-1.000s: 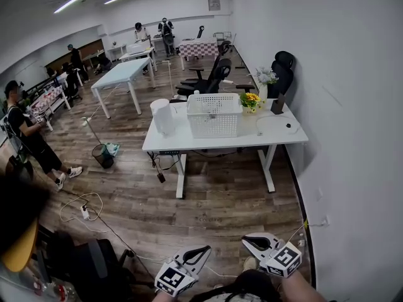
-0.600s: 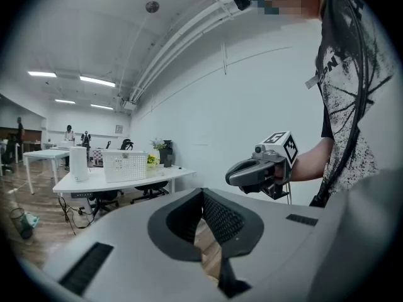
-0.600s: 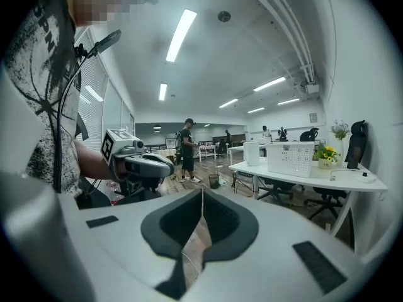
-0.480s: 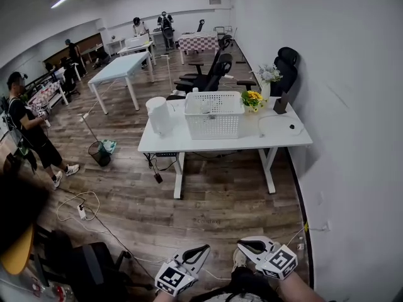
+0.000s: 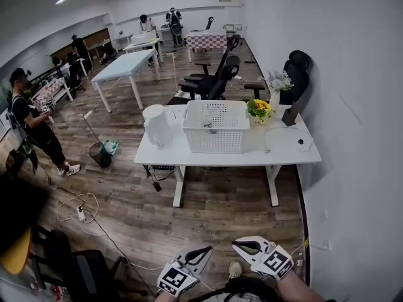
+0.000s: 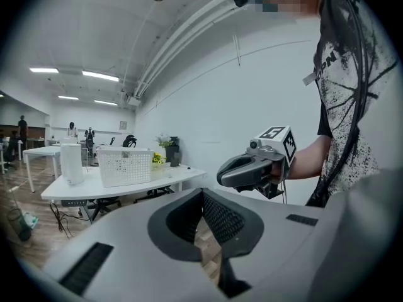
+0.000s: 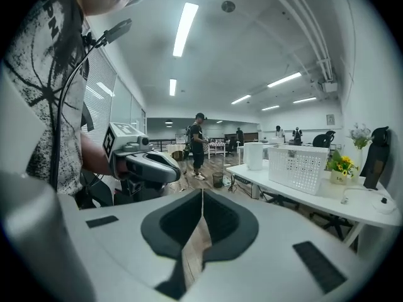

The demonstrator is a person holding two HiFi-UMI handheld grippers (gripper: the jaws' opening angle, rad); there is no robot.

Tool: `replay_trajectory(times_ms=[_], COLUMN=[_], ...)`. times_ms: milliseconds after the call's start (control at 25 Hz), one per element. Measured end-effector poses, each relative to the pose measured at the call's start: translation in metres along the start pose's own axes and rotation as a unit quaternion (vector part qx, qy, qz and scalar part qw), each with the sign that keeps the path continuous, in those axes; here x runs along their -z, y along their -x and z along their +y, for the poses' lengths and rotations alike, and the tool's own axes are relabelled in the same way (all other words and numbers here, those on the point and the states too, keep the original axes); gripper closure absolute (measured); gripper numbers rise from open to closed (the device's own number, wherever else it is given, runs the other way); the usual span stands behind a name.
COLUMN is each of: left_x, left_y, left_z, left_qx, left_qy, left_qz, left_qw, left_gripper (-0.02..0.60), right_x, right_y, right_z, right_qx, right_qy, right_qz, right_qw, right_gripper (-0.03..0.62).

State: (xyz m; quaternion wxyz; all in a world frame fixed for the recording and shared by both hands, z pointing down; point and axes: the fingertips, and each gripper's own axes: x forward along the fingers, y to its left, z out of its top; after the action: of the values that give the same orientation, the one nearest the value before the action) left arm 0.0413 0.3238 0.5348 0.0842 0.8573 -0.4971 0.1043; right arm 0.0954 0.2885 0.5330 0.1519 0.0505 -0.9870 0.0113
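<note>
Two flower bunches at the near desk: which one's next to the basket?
The yellow bunch, just right of the white basket. The pale bunch stands farther right and back, beside the black chair.

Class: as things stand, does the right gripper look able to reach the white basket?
Probably not. The right gripper is low by the person's body; the basket sits on the table across a stretch of floor. Nothing blocks the way, but it looks too far off.
</note>
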Motion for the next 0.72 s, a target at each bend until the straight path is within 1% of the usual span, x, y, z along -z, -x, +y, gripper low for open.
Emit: replay_trajectory(times_ms=[200, 440, 720], left_x=[-0.021, -0.040, -0.043], left_y=[-0.048, -0.106, -0.150], left_z=[0.033, 0.062, 0.073], left_qx=[-0.017, -0.030, -0.037], left_qy=[0.000, -0.002, 0.005], left_qz=[-0.001, 0.003, 0.009], left_qw=[0.9999, 0.9996, 0.9993], left_gripper=[0.571, 0.571, 0.571], right_x=[-0.009, -0.004, 0.008], right_y=[-0.007, -0.006, -0.009], right_z=[-0.056, -0.120, -0.165], right_qx=[-0.017, -0.035, -0.048], right_qy=[0.005, 0.023, 0.012], right_qz=[-0.001, 0.008, 0.005], right_qw=[1.000, 0.999, 0.999], right_gripper=[0.571, 0.571, 0.571])
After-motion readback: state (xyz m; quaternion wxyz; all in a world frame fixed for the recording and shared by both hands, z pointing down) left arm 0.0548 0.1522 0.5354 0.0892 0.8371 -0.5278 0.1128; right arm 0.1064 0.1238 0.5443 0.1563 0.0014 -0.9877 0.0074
